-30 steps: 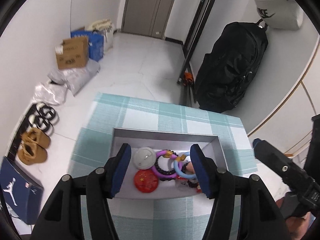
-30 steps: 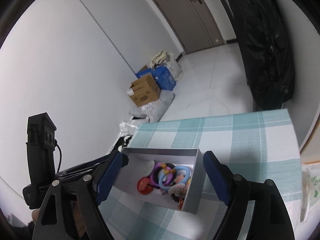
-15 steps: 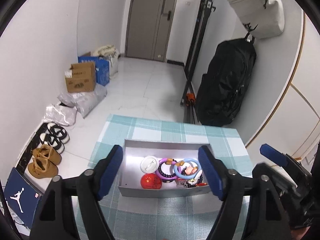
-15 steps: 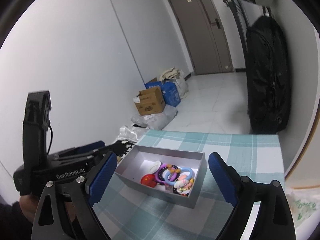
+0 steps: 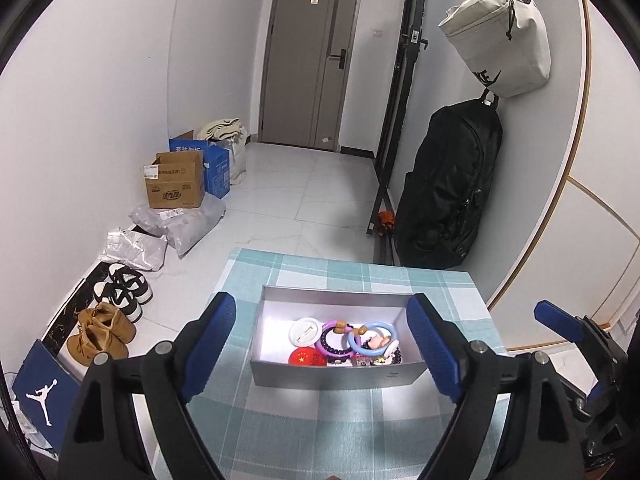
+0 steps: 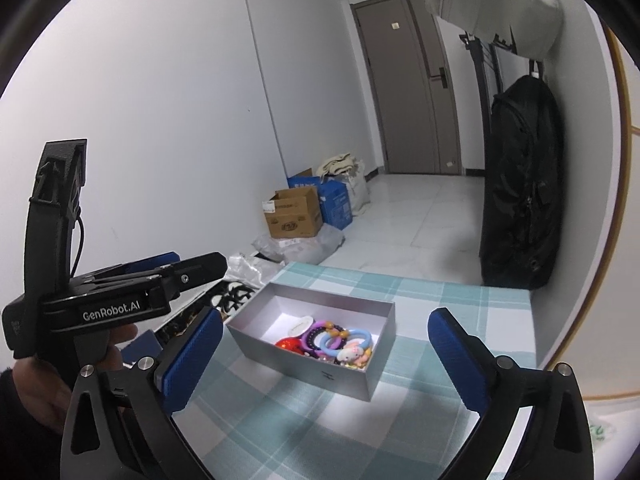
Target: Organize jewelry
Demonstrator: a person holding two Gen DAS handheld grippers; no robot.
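Observation:
An open grey box (image 5: 332, 376) stands on the checked cloth and holds a white disc (image 5: 306, 331), a red badge (image 5: 306, 358), a purple bracelet (image 5: 334, 340) and a blue ring (image 5: 372, 336). My left gripper (image 5: 322, 306) hovers short of the box, its jaws opening with nothing between the blue pads. In the right wrist view the box (image 6: 320, 372) sits ahead and the right gripper (image 6: 326, 318) is also opening and empty. A hand (image 6: 40, 392) holds the left gripper (image 6: 152, 276) at that view's left. The right gripper's finger (image 5: 560, 324) shows at the left view's right edge.
The small table wears a teal checked cloth (image 5: 320, 432). On the floor to the left are shoes (image 5: 104, 332), a blue shoe box (image 5: 40, 392), plastic bags and a cardboard box (image 5: 174, 184). A black backpack (image 5: 448, 192) leans on the right wall under a hanging white bag (image 5: 500, 40).
Both grippers have drawn back and up from the box, which now looks smaller and further off. Both pairs of jaws have spread wider. The jewelry stays in the box.

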